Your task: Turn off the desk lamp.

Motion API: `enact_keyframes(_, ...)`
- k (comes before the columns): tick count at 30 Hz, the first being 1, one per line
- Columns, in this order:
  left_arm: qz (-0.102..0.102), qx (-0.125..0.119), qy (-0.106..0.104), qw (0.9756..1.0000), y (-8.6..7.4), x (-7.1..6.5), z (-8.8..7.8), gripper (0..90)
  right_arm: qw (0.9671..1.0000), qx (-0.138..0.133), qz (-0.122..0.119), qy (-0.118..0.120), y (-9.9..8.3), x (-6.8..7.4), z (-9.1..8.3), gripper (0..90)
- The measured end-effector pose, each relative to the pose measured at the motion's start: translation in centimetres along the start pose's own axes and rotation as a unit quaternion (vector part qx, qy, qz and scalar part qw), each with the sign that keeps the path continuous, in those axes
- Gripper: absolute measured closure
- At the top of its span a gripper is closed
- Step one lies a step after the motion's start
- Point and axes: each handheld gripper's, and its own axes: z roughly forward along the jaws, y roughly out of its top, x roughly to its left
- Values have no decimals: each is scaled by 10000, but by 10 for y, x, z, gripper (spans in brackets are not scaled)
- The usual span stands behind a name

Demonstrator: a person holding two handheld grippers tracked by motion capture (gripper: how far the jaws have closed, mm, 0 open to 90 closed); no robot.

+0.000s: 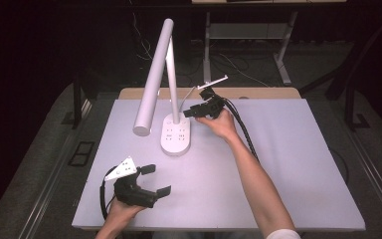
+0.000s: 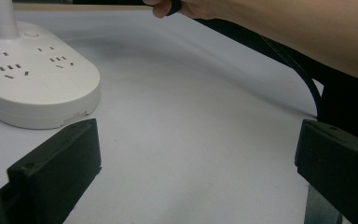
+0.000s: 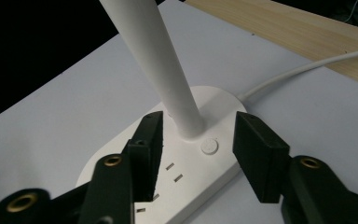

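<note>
Right gripper (image 3: 198, 140) jaws flanking lamp post (image 3: 168, 79), not touching, above socket base (image 3: 135, 186)

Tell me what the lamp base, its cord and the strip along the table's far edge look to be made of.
Lamp base: probably moulded plastic, smooth matte white with rounded edges. Cord: seemingly rubbery white sheathing, since it bends softly. Far edge strip: looks like pale wood or laminate, faint grain visible.

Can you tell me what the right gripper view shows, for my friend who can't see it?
The right gripper hovers with open black jaws on either side of a white lamp's stem, just above its base with a round button and sockets. A white cord trails off.
</note>
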Motion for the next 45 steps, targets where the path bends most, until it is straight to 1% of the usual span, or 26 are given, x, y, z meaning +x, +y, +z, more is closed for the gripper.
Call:
enact_keyframes(1,-17,-11,4,10000,0,0,0,0,10000,15,-7,11,-1,-1,3,607)
enact_keyframes(6,-25,-25,5,10000,0,1,-1,0,10000,22,25,51,-3,-4,10,735)
enact_keyframes(8,-22,-35,12,10000,0,1,-1,0,10000,-26,44,64,-5,-4,12,807)
enact_keyframes(11,-17,-41,18,10000,0,1,-1,0,10000,-37,10,56,-6,-4,18,867)
enact_keyframes(12,-27,-43,25,10000,0,1,-1,0,10000,-37,10,56,-6,-4,18,867)
enact_keyframes(13,-18,-45,27,10000,0,1,-2,0,10000,-56,41,55,-7,-4,21,894)
enact_keyframes(16,-25,-50,30,10000,0,2,-2,0,9999,-57,105,14,-10,-6,27,899)
enact_keyframes(22,-25,-52,28,10000,0,2,-2,0,9997,39,236,-73,-16,-10,38,900)
enact_keyframes(24,-34,-59,25,10000,0,2,-2,0,9997,69,216,-125,-17,-10,41,900)
enact_keyframes(26,-44,-55,32,10000,0,3,-3,0,9996,54,256,-69,-18,-10,44,900)
enact_keyframes(28,-35,-52,42,10000,0,3,-3,0,9997,53,238,-81,-19,-11,46,900)
enact_keyframes(32,-32,-58,42,10000,0,3,-3,0,9995,18,308,-59,-20,-11,50,900)
enact_keyframes(33,-41,-48,43,10000,0,3,-3,0,9996,58,251,-95,-21,-12,50,900)
enact_keyframes(34,-41,-48,43,10000,0,3,-3,0,9996,58,246,-91,-21,-12,50,900)
enact_keyframes(37,-42,-49,28,10000,0,3,-2,0,9994,-15,360,-1,-22,-14,51,900)
enact_keyframes(39,-40,-45,36,10000,0,3,-2,0,9996,4,287,-50,-22,-13,52,900)
enact_keyframes(40,-40,-45,36,10000,0,3,-2,0,9998,20,177,-85,-22,-12,52,900)
enact_keyframes(42,-56,-65,40,10000,0,2,-3,0,9998,73,112,-125,-21,-10,52,900)
enact_keyframes(43,-54,-65,39,10000,0,2,-3,0,9998,85,117,-133,-21,-10,52,900)
enact_keyframes(45,-49,-65,35,10000,0,2,-2,0,9997,82,73,-236,-22,-7,53,900)
